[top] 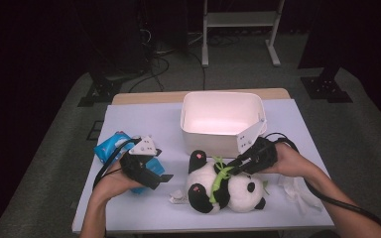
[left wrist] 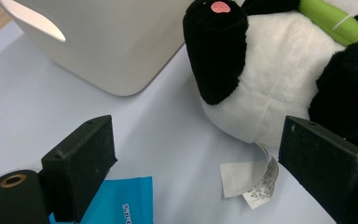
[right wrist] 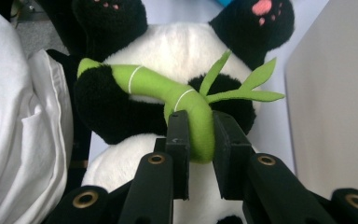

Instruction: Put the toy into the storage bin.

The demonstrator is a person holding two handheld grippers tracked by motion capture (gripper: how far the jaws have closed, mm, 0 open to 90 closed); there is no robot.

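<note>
A plush panda (top: 225, 187) lies on its back on the pale table (top: 144, 124), just in front of a white bin (top: 223, 121). It hugs a green bamboo stalk (right wrist: 168, 88) across its chest. My right gripper (right wrist: 200, 133) is shut on the end of that stalk, both pads pressing the green fabric; from above the right gripper (top: 235, 167) reaches in over the panda's chest. My left gripper (top: 161, 177) hovers to the panda's left, jaws wide apart with nothing between them; its own view shows the panda (left wrist: 270, 84) and its sewn label (left wrist: 254, 179) ahead.
A blue packet (top: 110, 145) lies under and behind my left hand, its corner (left wrist: 121, 203) visible below the left jaws. White crumpled plastic (top: 297, 191) sits at the table's right edge. The bin's wall (left wrist: 116, 46) stands close to the panda.
</note>
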